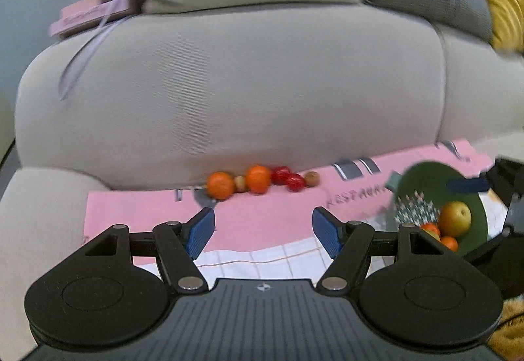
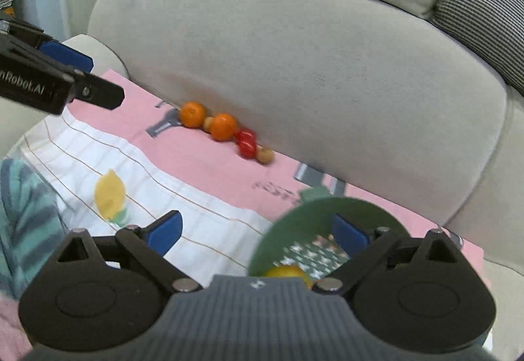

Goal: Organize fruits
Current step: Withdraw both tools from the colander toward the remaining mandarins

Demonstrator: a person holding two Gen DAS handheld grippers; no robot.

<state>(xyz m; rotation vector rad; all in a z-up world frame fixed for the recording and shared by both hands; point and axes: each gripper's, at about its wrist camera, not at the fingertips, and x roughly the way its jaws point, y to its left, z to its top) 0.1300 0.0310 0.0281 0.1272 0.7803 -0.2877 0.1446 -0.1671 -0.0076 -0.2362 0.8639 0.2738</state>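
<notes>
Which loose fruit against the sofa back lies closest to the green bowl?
The small brown fruit at the bowl-side end of the row, just past the red fruit; both oranges sit farther from the green bowl.

Your right gripper's body hid most of the yellow fruit in the green colander, whose rim was blurred.

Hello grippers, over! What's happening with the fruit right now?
Left gripper open, empty. Right gripper open, one finger inside the green bowl. Loose fruit lined up against the sofa back. Nothing blocking.
</notes>
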